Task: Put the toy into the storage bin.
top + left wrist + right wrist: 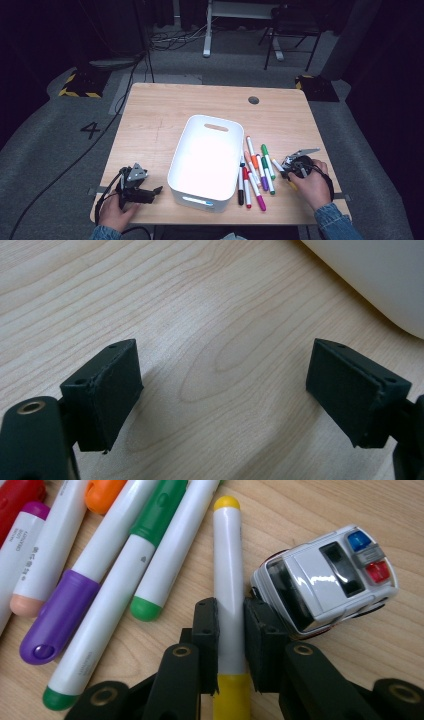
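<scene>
Right tongs [231, 625] pinch the yellow marker [227, 580]; left tongs [225, 390] spread. Lifting could knock the toy police car [325, 580] touching at three o'clock.

worktop [210, 315]: pale wood grain, matt | yellow marker [229, 570]: smooth glossy plastic | toy police car [325, 577]: shiny plastic | bin [200, 195]: smooth white plastic

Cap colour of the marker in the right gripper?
Yellow, clearest in the right gripper view: the right gripper is clamped on the white-barrelled yellow marker.
</scene>
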`<control>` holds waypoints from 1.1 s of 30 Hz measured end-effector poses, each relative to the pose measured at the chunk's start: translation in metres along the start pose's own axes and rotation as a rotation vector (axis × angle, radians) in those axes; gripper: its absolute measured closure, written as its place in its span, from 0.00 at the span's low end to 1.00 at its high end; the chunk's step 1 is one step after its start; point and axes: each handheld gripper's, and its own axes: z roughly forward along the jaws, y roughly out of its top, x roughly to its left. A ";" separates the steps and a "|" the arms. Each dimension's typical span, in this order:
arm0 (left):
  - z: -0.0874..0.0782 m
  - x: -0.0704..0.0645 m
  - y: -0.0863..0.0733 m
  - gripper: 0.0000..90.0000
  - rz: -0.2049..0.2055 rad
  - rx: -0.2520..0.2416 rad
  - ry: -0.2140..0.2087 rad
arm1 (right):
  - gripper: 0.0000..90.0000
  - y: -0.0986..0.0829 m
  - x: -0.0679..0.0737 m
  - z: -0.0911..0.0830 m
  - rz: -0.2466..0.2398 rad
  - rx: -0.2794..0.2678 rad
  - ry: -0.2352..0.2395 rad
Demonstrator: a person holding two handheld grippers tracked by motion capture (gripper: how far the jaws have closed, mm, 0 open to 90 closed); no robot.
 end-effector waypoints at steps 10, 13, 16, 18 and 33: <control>0.000 0.000 0.000 0.17 0.001 0.000 0.000 | 0.85 0.011 0.010 -0.030 -0.036 -0.069 0.026; 0.000 0.000 0.000 0.17 0.000 0.000 0.000 | 0.85 0.017 0.014 -0.044 -0.051 -0.105 0.046; 0.000 0.000 0.000 0.17 0.001 0.000 0.001 | 0.85 0.023 0.018 -0.055 -0.075 -0.124 0.056; 0.000 0.000 0.000 0.17 0.000 0.001 0.000 | 0.85 0.026 0.021 -0.061 -0.083 -0.136 0.061; 0.000 -0.001 0.000 0.17 -0.004 0.004 0.001 | 0.85 0.060 0.048 -0.097 -0.193 -0.222 0.195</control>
